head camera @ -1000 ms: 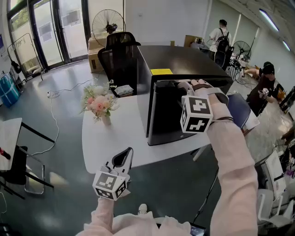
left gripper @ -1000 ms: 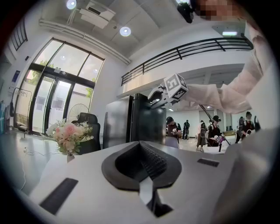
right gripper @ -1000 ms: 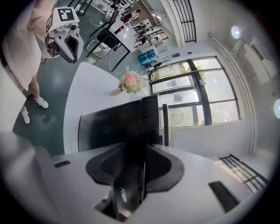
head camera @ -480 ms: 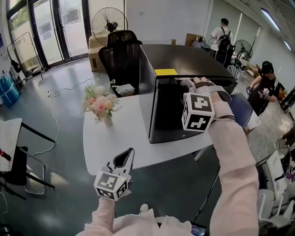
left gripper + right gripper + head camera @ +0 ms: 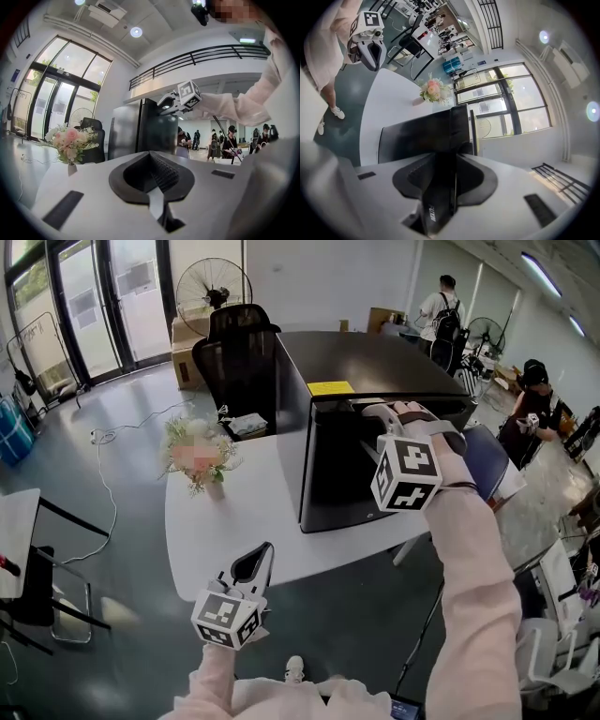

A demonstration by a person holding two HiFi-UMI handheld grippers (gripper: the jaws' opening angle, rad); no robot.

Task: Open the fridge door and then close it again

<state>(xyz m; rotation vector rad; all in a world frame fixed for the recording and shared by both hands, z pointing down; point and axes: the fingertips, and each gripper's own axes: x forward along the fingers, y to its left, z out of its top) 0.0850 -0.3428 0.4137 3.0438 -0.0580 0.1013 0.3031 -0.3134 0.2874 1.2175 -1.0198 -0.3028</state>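
Observation:
A black mini fridge stands on the white table, its door facing me. My right gripper reaches over the door's top edge. In the right gripper view the door's dark edge fills the gap of the right gripper, whose jaws have just been closing on it. My left gripper hangs low beside the table's near edge, away from the fridge. In its own view the left gripper is shut, with nothing between its fingers.
A vase of pink flowers sits on the table left of the fridge. A black office chair and a fan stand behind. A blue chair is at the right, a folding chair at the left. People stand far right.

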